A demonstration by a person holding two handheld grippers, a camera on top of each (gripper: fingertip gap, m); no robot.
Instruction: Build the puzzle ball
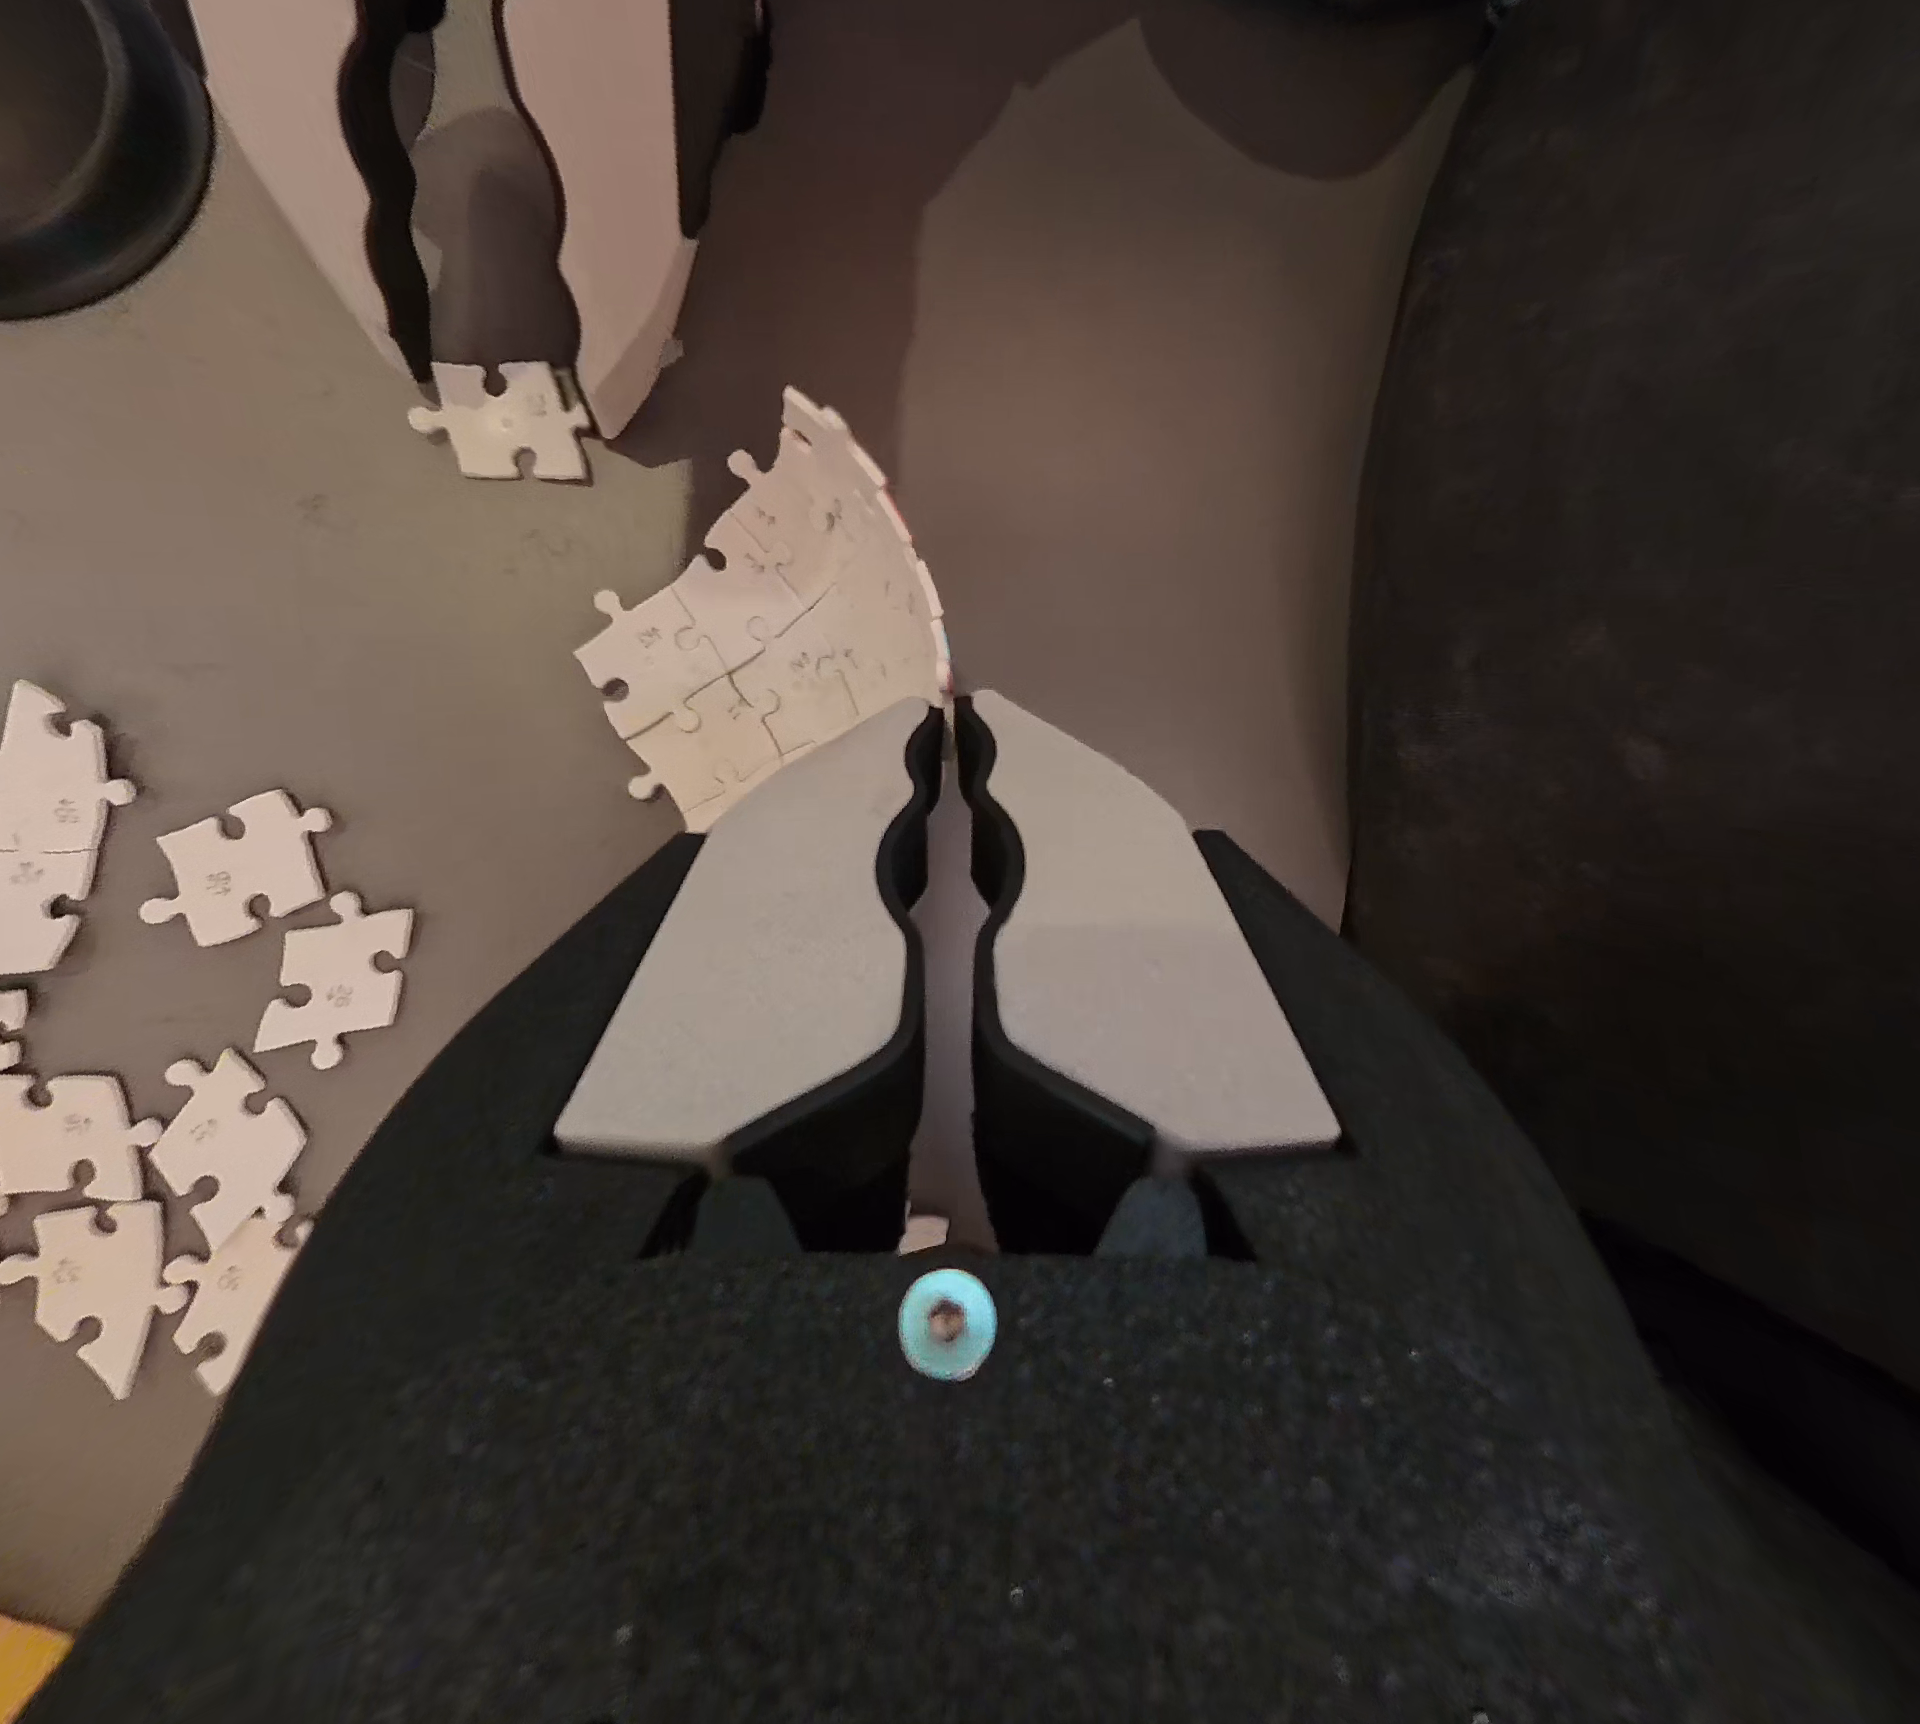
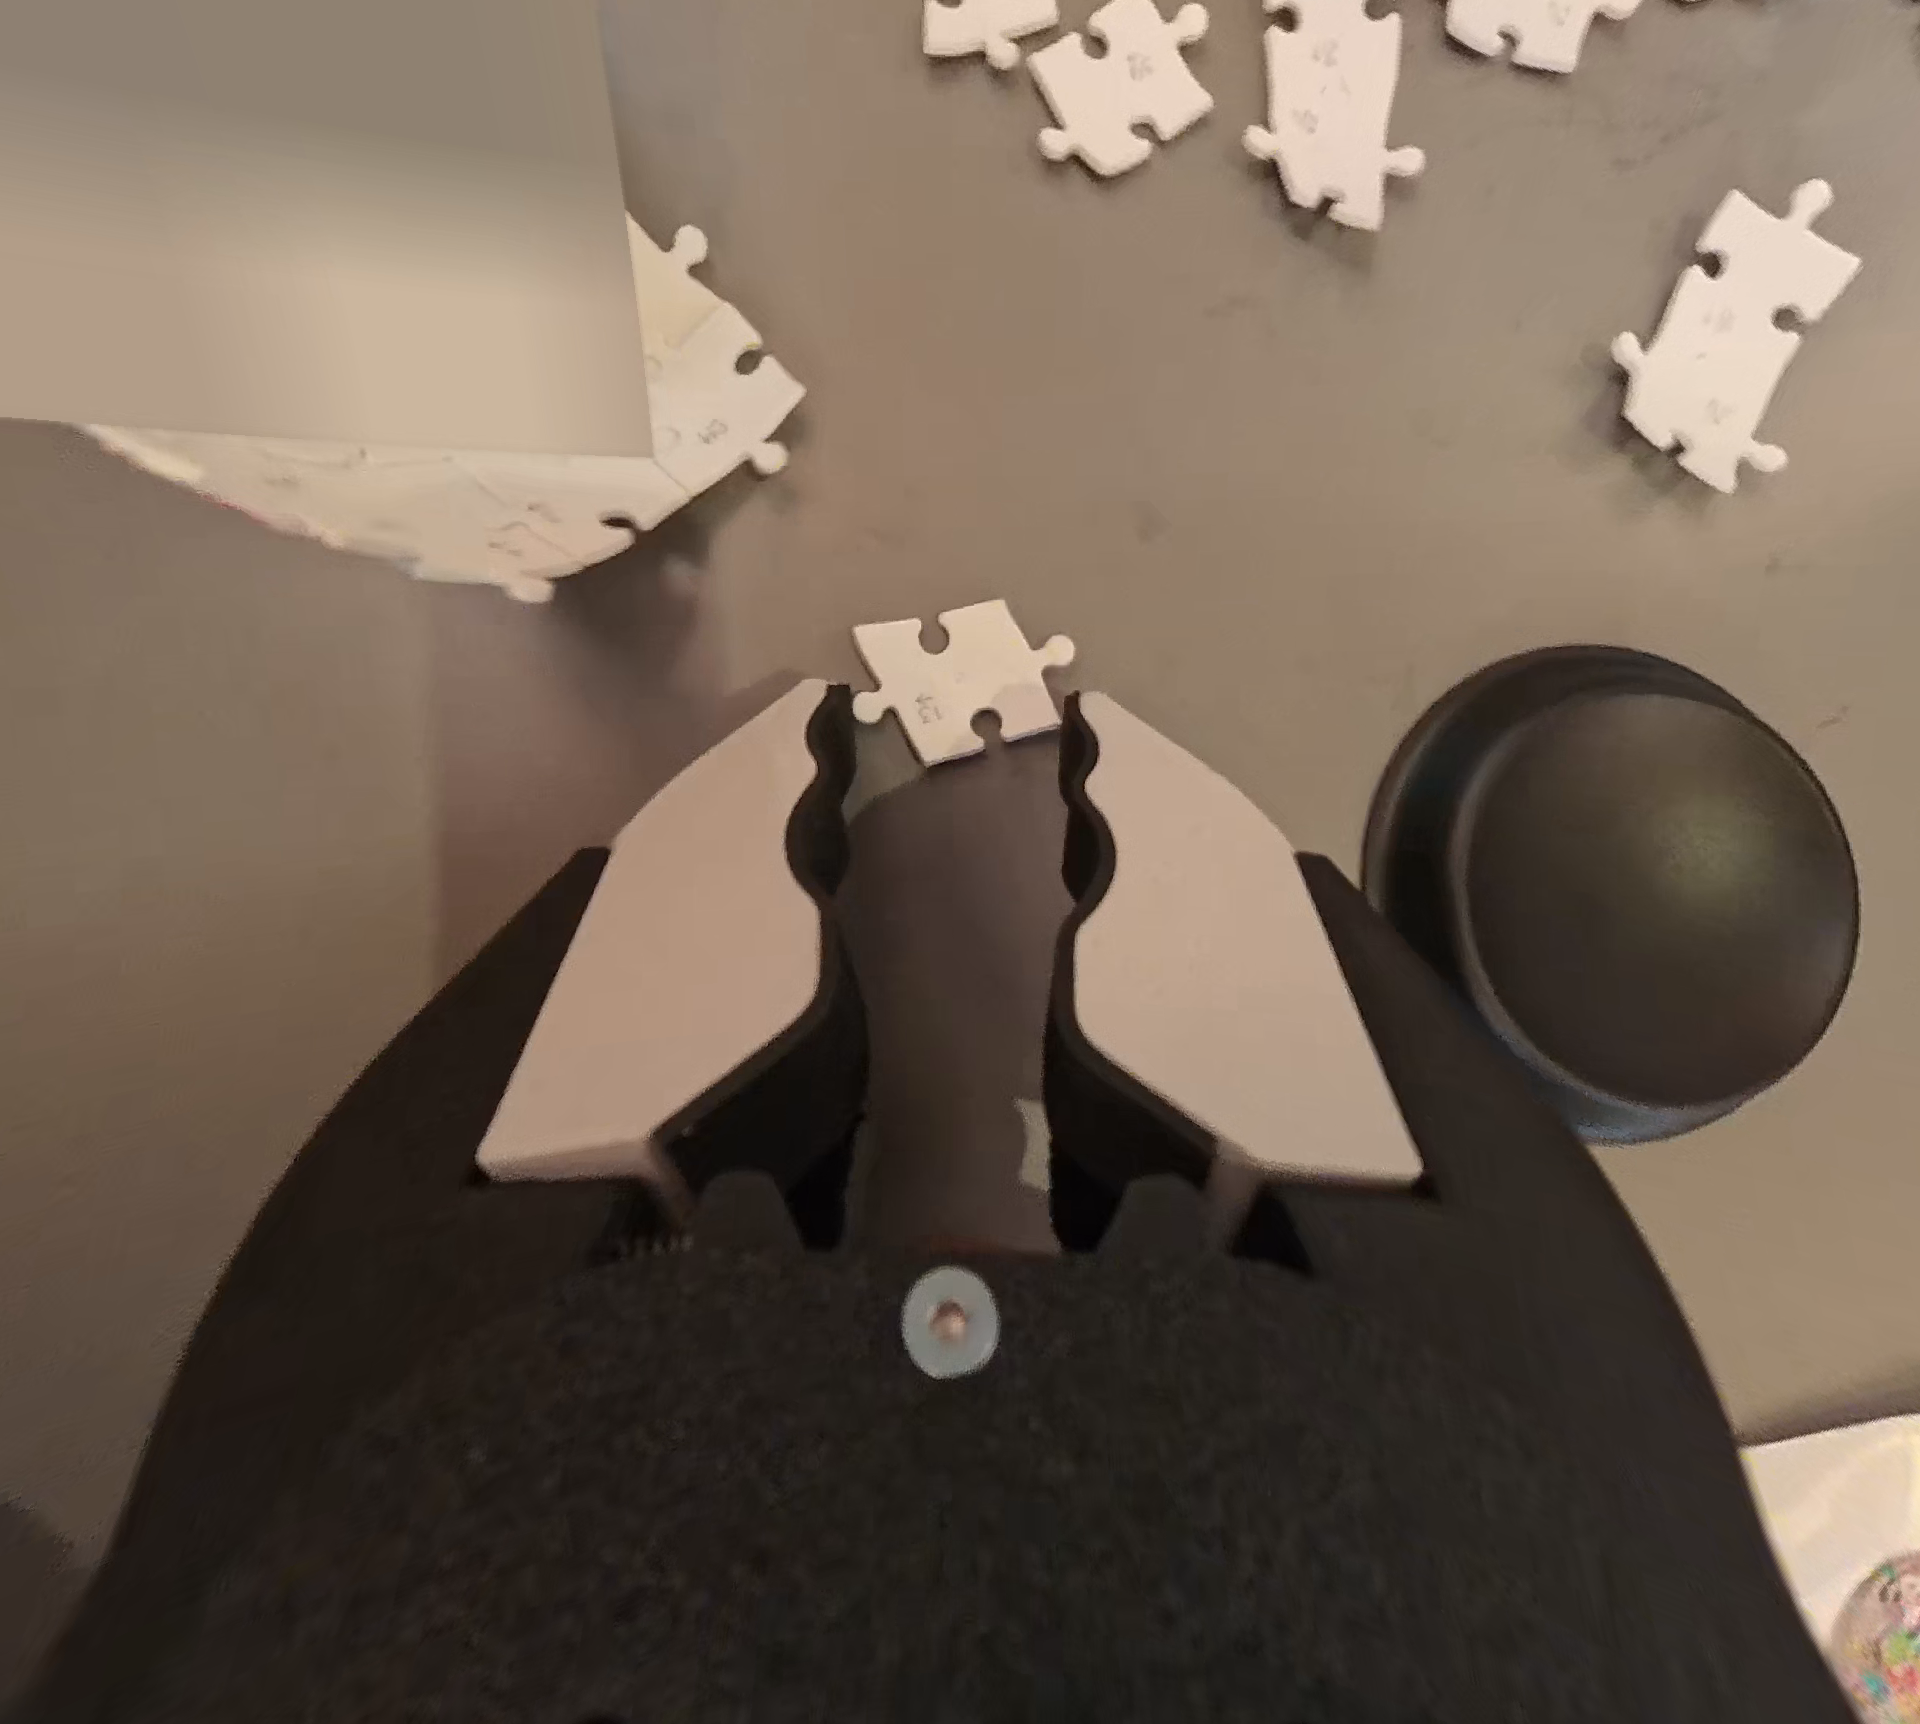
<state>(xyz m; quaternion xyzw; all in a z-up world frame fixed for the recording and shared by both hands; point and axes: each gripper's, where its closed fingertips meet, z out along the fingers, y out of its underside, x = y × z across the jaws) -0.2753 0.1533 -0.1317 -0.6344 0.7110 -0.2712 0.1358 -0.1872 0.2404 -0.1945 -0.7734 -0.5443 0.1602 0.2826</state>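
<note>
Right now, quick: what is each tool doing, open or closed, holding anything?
Left tool: closed, pinching the edge of the curved assembled puzzle section.
Right tool: open, holding nothing; a single loose puzzle piece lies on the table between its tips.

The left tool [image 1: 951,710] is pinched nearly closed; the right tool [image 2: 961,706] is spread wide, pointing down.

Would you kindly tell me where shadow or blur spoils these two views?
Left wrist view: broad shadows darken the grey table beyond the curved white assembled puzzle section; the distant right gripper looks soft. Right wrist view: a blurred pale patch covers the upper left; the single white puzzle piece stays sharp.
</note>
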